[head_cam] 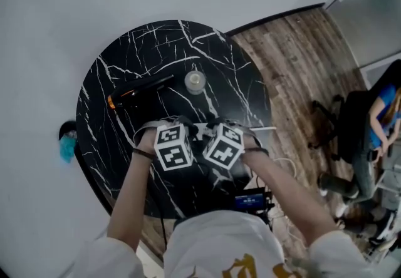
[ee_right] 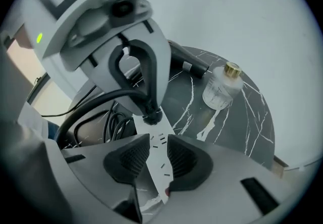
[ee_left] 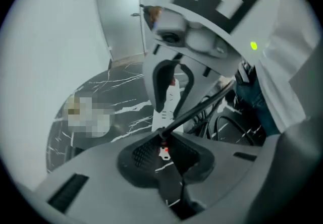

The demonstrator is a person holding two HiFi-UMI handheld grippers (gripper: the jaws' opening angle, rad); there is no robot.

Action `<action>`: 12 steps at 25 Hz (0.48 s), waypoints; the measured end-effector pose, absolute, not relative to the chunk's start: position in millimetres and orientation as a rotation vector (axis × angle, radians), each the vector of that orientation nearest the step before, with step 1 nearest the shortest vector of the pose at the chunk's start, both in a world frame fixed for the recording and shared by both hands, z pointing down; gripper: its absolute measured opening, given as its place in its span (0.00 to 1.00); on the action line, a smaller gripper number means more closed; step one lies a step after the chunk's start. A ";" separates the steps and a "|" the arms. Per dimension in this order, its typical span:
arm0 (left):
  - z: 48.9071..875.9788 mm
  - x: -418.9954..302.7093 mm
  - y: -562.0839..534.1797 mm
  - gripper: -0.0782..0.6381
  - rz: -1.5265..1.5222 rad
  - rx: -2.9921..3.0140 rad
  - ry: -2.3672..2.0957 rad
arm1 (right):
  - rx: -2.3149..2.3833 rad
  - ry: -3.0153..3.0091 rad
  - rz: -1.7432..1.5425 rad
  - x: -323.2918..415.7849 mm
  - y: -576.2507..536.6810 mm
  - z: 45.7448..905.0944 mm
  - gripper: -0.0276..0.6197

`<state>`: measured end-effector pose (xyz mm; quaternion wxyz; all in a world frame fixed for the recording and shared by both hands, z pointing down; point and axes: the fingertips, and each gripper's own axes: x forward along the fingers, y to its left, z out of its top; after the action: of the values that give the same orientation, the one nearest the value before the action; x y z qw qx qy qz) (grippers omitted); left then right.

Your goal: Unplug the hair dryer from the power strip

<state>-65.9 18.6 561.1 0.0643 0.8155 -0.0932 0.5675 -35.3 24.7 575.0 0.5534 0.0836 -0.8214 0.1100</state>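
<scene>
The head view looks steeply down from above onto the black table (head_cam: 119,89), the left gripper (head_cam: 175,136) and the right gripper (head_cam: 220,139). Each gripper view sits very near its own jaws and faces the other gripper. Both share the power strip (ee_right: 160,160) and the plug (ee_right: 151,116).

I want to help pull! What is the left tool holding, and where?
The left tool pinches the black plug by its sides, at the power strip.
</scene>
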 end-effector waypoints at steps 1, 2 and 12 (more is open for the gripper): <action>560.9 -65.6 18.8 0.17 1.779 2.486 -0.306 | 0.200 -1.939 0.270 -35.5 24.5 575.0 0.21; 561.5 -66.2 19.5 0.17 1.806 2.493 -0.332 | 0.199 -1.937 0.277 -35.9 25.1 575.2 0.21; 561.7 -67.0 20.9 0.17 1.661 2.421 -0.354 | 0.211 -1.955 0.280 -36.6 26.6 576.6 0.21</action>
<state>-67.0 20.9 561.7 0.0919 0.8153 -0.1192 0.5592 -36.6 26.6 576.6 0.5461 0.0891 -0.8245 0.1180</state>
